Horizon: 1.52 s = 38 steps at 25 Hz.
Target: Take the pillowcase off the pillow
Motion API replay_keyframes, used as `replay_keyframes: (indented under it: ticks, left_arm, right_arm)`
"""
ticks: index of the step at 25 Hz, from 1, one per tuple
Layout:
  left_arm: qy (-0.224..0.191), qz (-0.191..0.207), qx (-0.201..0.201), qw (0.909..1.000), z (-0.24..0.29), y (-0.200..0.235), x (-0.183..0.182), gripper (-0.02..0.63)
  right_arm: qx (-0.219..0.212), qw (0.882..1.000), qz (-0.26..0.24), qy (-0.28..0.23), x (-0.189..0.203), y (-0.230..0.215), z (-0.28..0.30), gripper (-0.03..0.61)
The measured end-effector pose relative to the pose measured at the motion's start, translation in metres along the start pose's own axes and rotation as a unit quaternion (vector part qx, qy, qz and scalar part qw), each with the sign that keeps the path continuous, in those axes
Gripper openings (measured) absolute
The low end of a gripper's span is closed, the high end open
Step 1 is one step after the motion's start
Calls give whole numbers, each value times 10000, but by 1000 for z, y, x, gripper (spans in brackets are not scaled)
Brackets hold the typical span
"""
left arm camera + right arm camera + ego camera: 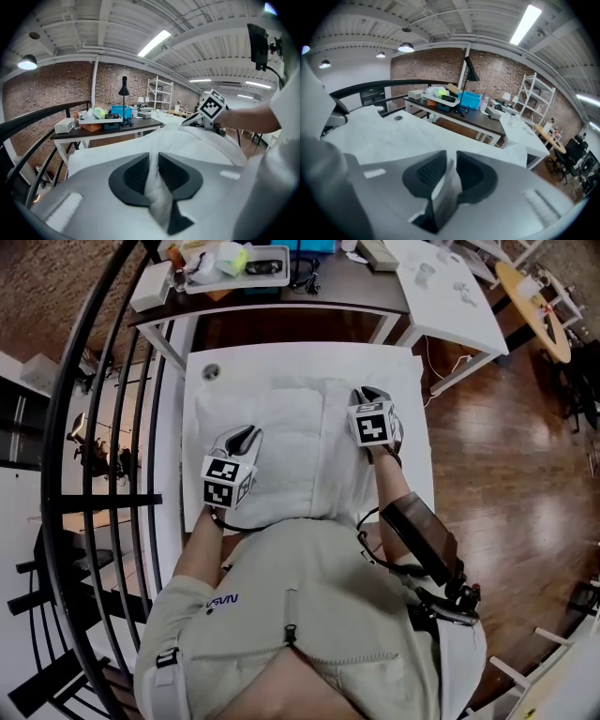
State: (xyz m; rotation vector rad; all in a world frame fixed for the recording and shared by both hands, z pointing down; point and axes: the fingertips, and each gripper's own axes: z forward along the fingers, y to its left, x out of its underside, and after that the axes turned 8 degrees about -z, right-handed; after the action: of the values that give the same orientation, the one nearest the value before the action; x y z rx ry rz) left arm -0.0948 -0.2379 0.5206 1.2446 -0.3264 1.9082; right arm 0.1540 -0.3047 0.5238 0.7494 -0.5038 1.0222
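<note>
A white pillow in its white pillowcase [281, 442] lies on the white table [412, 460] in front of me. In the head view my left gripper [246, 435] rests on the near left part of the pillow. My right gripper [367, 393] is at the pillow's right edge, farther from me. In the left gripper view a bunch of pillowcase fabric [154, 180] fills the narrow gap of the left gripper [153, 164], touching both pads. In the right gripper view the right gripper [451, 171] holds a thin fold of the same fabric [443, 192]. The right gripper [190, 122] also shows across the pillow.
A dark desk [347, 282] with a tray, a blue box and a black lamp [123, 89] stands beyond the table. A white table [450, 306] is at the far right. Black railings [103, 427] run along the left. A round grommet [211, 371] sits in the tabletop.
</note>
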Motion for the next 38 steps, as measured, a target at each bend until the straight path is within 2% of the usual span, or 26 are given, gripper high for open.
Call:
replay_keyframes:
  ticks: [2, 7, 11, 17, 22, 25, 30, 34, 38]
  left_arm:
    - [-51, -68, 28, 10000, 2, 0, 1, 81]
    - [-183, -140, 176, 9996, 7, 3, 8, 98]
    - [-414, 26, 148, 9990, 8, 2, 4, 118]
    - [-678, 252, 475, 9963, -13, -9, -9, 166]
    - [-878, 447, 649, 9930, -39, -38, -20, 170]
    - [-820, 554, 675, 9928, -54, -65, -10, 170]
    - [-283, 649, 595, 9957, -67, -112, 29, 186]
    - [364, 830, 244, 9956, -80, -134, 68, 207]
    - [440, 818, -203, 9955, -82, -152, 90, 213]
  right_arm:
    - [-62, 9995, 271, -148, 3, 4, -14, 92]
    - [-109, 9956, 714, -599, 18, 32, -61, 94]
    - [35, 9957, 715, -588, 34, 53, -99, 94]
    - [110, 9948, 925, -406, 60, 99, -136, 94]
    - [49, 9943, 982, -417, 81, 119, -154, 94]
    - [-139, 9932, 997, -577, 86, 125, -157, 94]
    - [-673, 9897, 831, -951, 86, 134, -172, 94]
    - [-1464, 9799, 618, -1202, 97, 168, -189, 112]
    - [-2010, 9714, 261, -1237, 126, 186, -197, 135]
